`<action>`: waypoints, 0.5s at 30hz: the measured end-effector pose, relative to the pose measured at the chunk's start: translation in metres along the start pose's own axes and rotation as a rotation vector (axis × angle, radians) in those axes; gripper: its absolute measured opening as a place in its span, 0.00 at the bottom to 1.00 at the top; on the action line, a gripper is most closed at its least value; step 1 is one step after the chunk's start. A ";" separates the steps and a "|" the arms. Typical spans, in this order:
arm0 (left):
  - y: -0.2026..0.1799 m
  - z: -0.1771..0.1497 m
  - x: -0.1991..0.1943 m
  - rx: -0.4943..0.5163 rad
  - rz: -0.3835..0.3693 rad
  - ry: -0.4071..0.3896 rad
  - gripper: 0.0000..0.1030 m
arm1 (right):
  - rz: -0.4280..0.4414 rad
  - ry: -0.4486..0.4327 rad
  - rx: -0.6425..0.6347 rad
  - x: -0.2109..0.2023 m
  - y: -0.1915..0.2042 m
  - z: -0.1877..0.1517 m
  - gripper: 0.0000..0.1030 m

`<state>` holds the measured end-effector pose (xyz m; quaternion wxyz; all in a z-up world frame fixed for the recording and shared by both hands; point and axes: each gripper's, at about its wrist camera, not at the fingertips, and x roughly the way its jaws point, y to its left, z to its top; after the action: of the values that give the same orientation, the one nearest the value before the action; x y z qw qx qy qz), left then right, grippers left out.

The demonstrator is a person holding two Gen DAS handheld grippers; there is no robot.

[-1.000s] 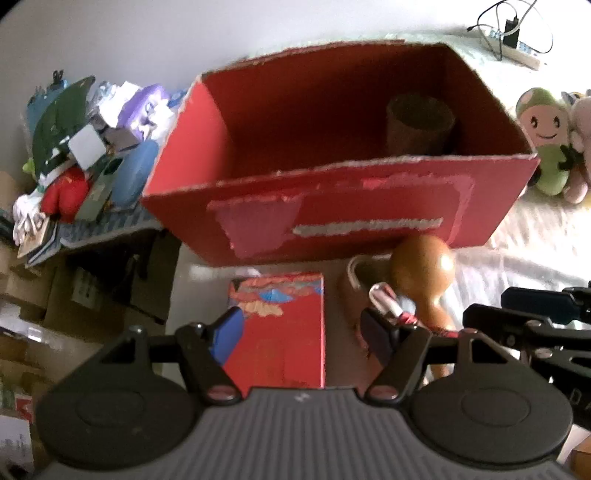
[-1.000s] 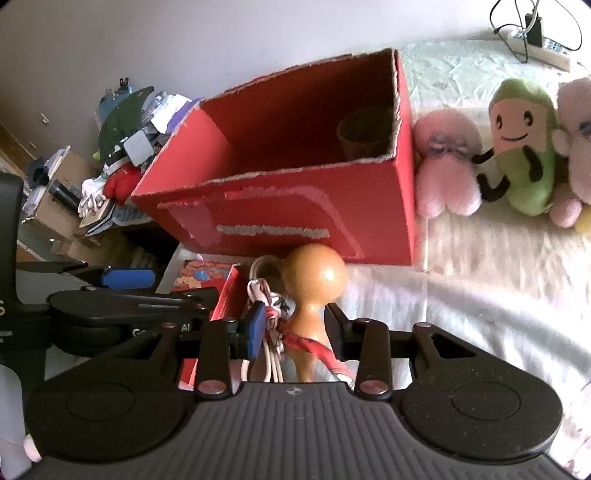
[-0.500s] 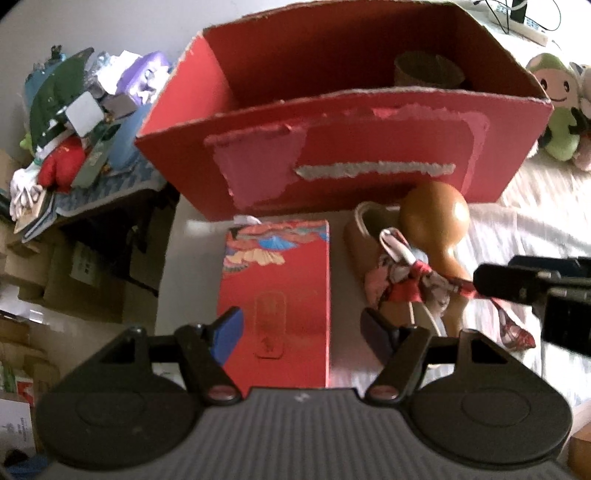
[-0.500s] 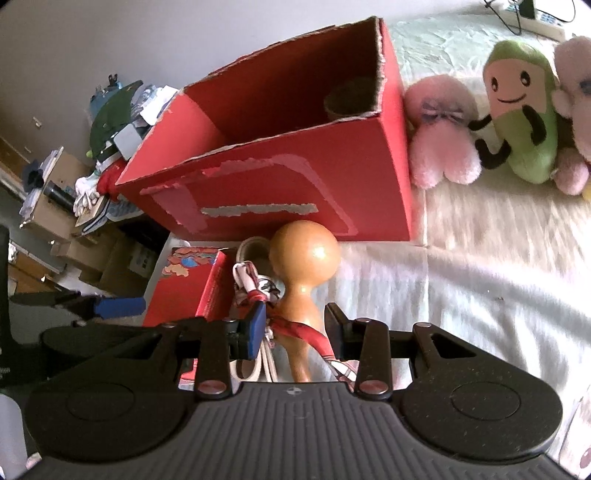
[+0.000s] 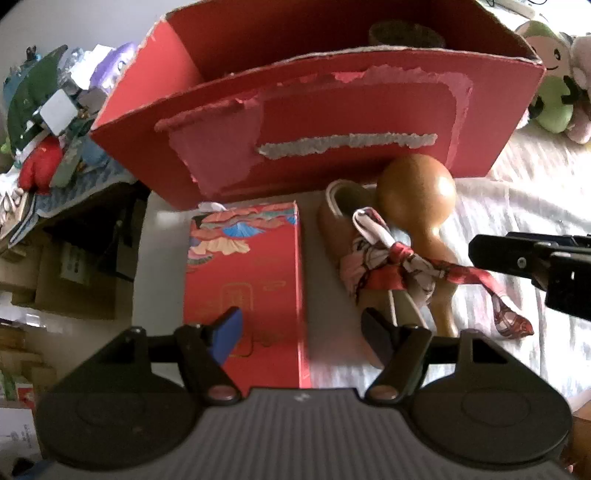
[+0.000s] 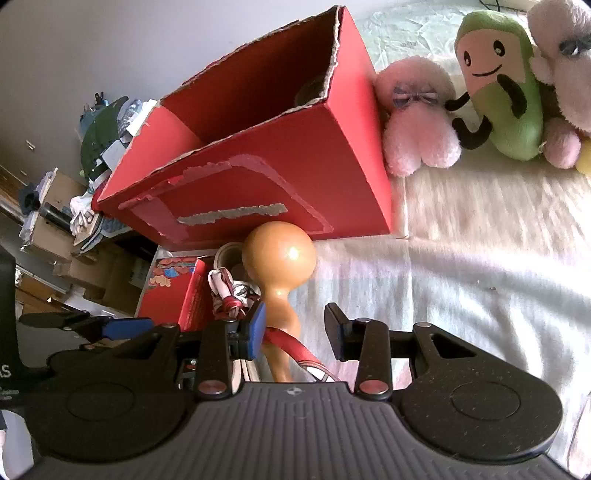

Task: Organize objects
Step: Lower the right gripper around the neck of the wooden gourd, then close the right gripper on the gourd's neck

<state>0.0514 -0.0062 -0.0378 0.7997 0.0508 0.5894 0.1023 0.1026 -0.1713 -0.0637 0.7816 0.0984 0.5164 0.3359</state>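
A large open red cardboard box (image 5: 332, 122) (image 6: 258, 158) stands on the bed with a dark cylinder (image 5: 406, 35) inside. In front of it lie a flat red patterned gift box (image 5: 243, 280) (image 6: 173, 291) and a wooden gourd (image 5: 415, 192) (image 6: 279, 258) tied with a red patterned ribbon (image 5: 388, 266). My left gripper (image 5: 301, 332) is open above the gift box's near end, holding nothing. My right gripper (image 6: 295, 328) is open, its fingers on either side of the gourd's narrow neck without gripping it.
A beige rounded object (image 5: 340, 206) lies behind the gourd. Plush toys, pink (image 6: 417, 118) and green (image 6: 498, 85), sit to the right of the box. A cluttered pile (image 5: 48, 122) and cardboard cartons (image 5: 66, 273) are on the left, off the bed. White bedding (image 6: 480, 266) spreads to the right.
Both views have drawn back and tilted down: the red box sits higher in frame, more of the gift box shows under my left gripper. Both grippers stay open.
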 end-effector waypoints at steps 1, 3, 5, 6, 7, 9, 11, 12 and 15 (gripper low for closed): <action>0.000 0.001 0.001 0.000 0.001 0.001 0.74 | 0.002 -0.001 0.002 0.000 -0.001 0.000 0.38; 0.000 0.001 0.002 0.004 -0.002 0.001 0.75 | 0.008 0.000 0.008 0.002 -0.002 0.001 0.38; 0.000 0.002 0.003 0.010 0.000 0.002 0.76 | 0.011 0.002 0.014 0.004 -0.006 0.002 0.38; 0.000 0.003 0.003 0.011 0.002 0.003 0.76 | 0.013 0.004 0.016 0.005 -0.007 0.002 0.38; 0.000 0.003 0.004 0.013 0.003 0.004 0.76 | 0.015 0.005 0.018 0.006 -0.008 0.002 0.38; 0.000 0.004 0.005 0.015 0.004 0.005 0.76 | 0.020 0.006 0.021 0.007 -0.011 0.002 0.38; 0.000 0.006 0.006 0.016 0.005 0.006 0.77 | 0.026 0.007 0.024 0.007 -0.013 0.004 0.38; 0.000 0.006 0.006 0.016 0.005 0.006 0.77 | 0.029 0.008 0.025 0.007 -0.014 0.004 0.38; 0.001 0.009 0.009 0.019 0.006 0.009 0.78 | 0.037 0.010 0.019 0.008 -0.015 0.006 0.38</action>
<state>0.0622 -0.0028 -0.0430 0.7962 0.0598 0.5939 0.0993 0.1162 -0.1767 -0.0745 0.7718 0.1135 0.5214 0.3459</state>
